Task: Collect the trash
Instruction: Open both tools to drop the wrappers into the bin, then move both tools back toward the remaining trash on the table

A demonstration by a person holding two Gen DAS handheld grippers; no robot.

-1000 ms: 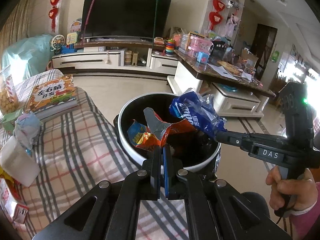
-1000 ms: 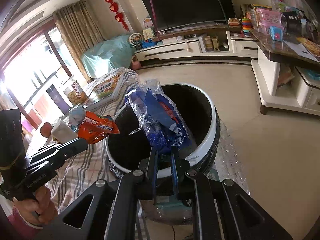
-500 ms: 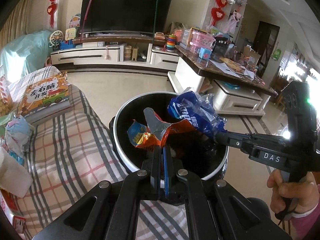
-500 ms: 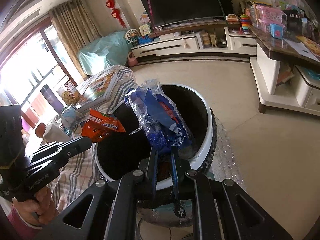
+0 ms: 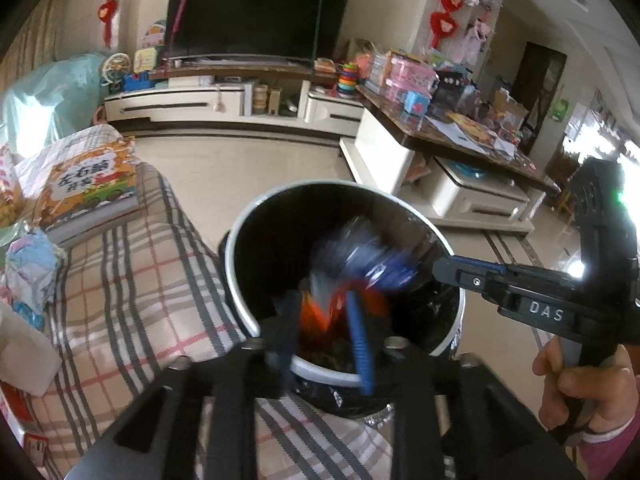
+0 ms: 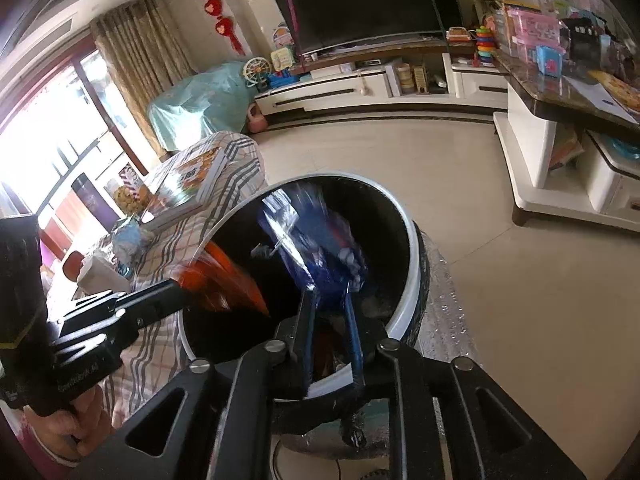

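From the left wrist we see our left hand-held gripper (image 5: 324, 340) over the bin (image 5: 240, 256), its jaws just parted, the orange wrapper (image 5: 320, 312) blurred and loose between them (light, crinkly, slippery film, best pinched at an edge). From the right wrist, the right hand-held gripper (image 6: 330, 320) has also just been opening, the blue wrapper (image 6: 316, 252) slipping free above the bin.

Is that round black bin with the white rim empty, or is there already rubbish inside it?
Not empty. Dark litter lies at the bottom of the bin, and a blue wrapper and an orange wrapper hang blurred inside its rim.
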